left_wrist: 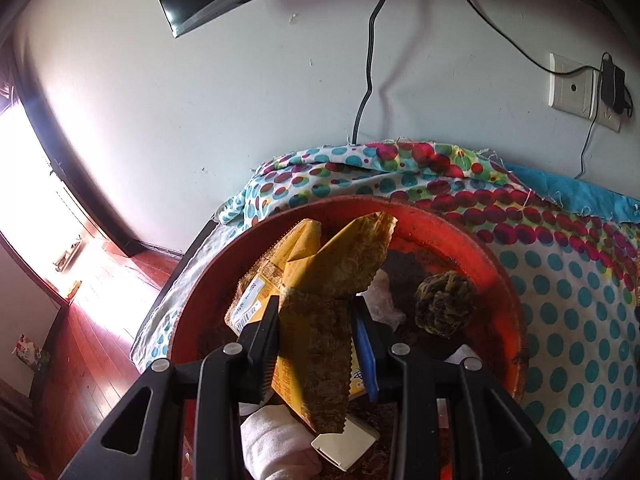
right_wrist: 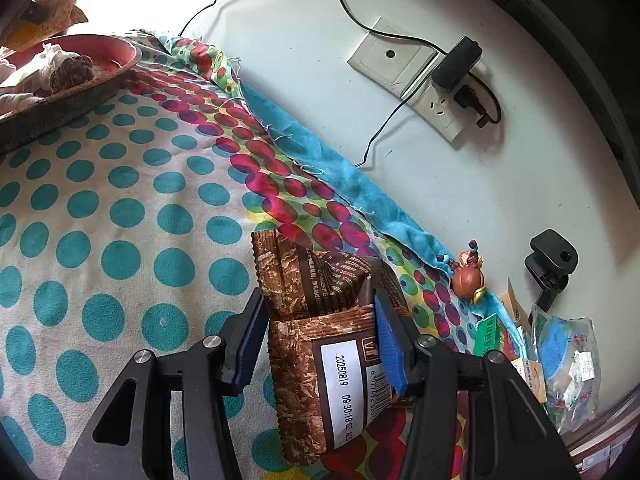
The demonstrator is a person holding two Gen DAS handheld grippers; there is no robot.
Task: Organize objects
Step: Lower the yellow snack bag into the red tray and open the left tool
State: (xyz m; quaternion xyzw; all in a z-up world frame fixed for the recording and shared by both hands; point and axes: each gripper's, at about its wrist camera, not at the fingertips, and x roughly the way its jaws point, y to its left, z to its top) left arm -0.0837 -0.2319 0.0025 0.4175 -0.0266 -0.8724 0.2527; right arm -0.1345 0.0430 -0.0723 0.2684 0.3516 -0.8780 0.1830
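My left gripper (left_wrist: pixel 316 320) is shut on a yellow snack packet (left_wrist: pixel 320 300) and holds it over a red round tray (left_wrist: pixel 492 260) on the polka-dot cloth. In the tray lie a knotted rope ball (left_wrist: pixel 442 304), a crumpled clear bag (left_wrist: pixel 382 300), a rolled white cloth (left_wrist: pixel 276 444) and a small white box (left_wrist: pixel 344 442). My right gripper (right_wrist: pixel 320 320) is shut on a brown snack packet (right_wrist: pixel 324 332) with a white date label, held above the cloth. The same tray (right_wrist: pixel 100 80) shows at the upper left of the right wrist view.
The polka-dot cloth (right_wrist: pixel 120 220) covers the table, with a blue cloth (right_wrist: pixel 340 176) along the wall. A small figurine (right_wrist: pixel 468 276), boxes and bagged items (right_wrist: pixel 568 356) sit at the right. A wall socket with a charger (right_wrist: pixel 456 64) and cables hang behind. Wooden floor (left_wrist: pixel 92 360) lies left.
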